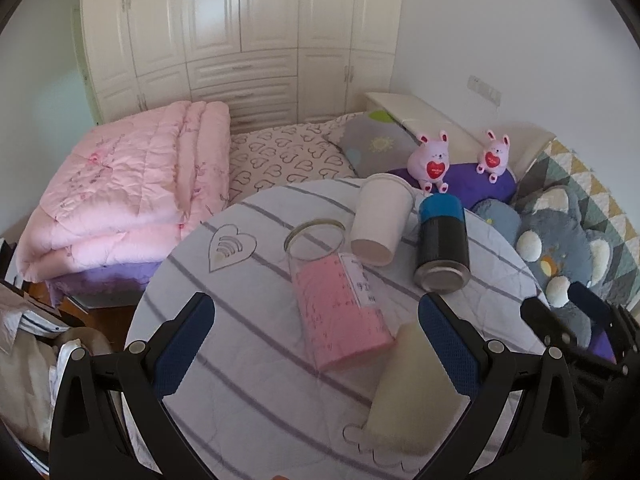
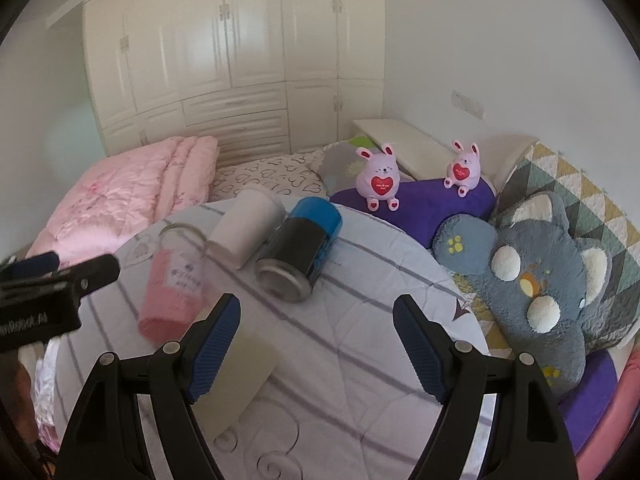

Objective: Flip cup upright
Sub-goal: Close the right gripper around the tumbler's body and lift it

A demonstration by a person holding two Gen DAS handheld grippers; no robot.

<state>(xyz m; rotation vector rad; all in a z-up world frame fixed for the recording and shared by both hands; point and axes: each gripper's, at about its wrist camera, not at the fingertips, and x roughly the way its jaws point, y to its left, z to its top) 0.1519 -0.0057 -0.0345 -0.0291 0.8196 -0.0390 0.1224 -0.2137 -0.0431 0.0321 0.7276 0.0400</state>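
Several cups lie on their sides on a round table (image 1: 248, 360) with a striped cloth. A clear glass cup with a pink lower half (image 1: 334, 300) (image 2: 174, 286) lies in the middle. A white paper cup (image 1: 380, 220) (image 2: 248, 228) and a black cup with a blue end (image 1: 442, 242) (image 2: 298, 250) lie behind it. A cream frosted cup (image 1: 412, 392) (image 2: 236, 376) lies nearest. My left gripper (image 1: 316, 344) is open, its fingers either side of the pink cup. My right gripper (image 2: 316, 344) is open and empty, in front of the black cup.
A bed (image 1: 280, 156) with a folded pink quilt (image 1: 128, 192) lies behind the table. Two pink bunny toys (image 1: 430, 160) sit on a purple cushion (image 2: 432, 204). A grey plush pillow (image 2: 536, 280) lies to the right. White wardrobes (image 1: 240, 40) line the back wall.
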